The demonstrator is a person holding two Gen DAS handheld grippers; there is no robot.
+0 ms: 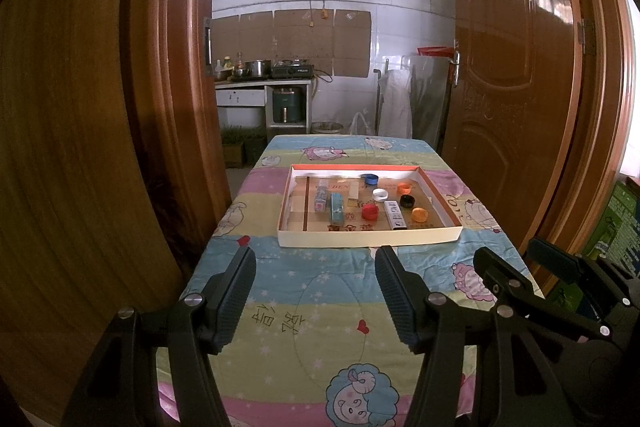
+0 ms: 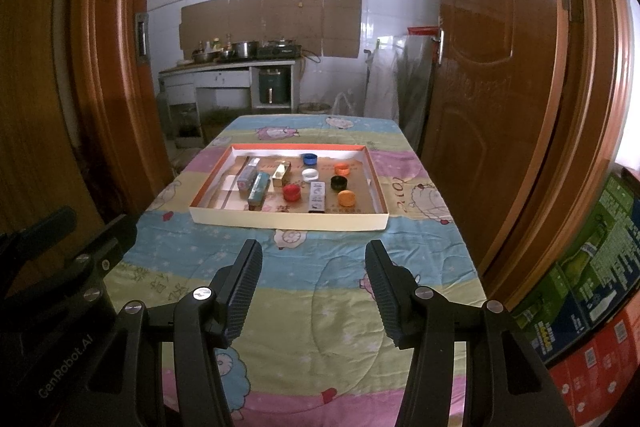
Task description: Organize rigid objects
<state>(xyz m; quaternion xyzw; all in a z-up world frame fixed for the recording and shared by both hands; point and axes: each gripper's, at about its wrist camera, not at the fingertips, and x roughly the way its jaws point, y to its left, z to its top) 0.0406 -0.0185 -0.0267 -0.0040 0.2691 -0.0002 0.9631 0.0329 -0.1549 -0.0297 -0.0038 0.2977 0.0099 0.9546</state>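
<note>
The surface (image 2: 320, 267), covered by a cartoon-print quilt, is carrying a shallow cardboard tray (image 2: 288, 221) set square across its far half, where both tools can reach it. The left tool (image 1: 316, 291) and right tool (image 2: 314, 283) are hanging side by side over the near end, fingers spread wide and gripping nothing. Inside the tray, small boxes are lying grouped at the left: a teal box (image 2: 258, 189), a patterned box (image 2: 245, 179) and a gold box (image 2: 282, 174). A white box (image 2: 317, 198) is lying among the caps: blue (image 2: 310, 158), white (image 2: 311, 173), red (image 2: 291, 192), black (image 2: 339, 182) and two orange (image 2: 346, 197). This layout is fitting either a sort partly done or one finished loosely.
</note>
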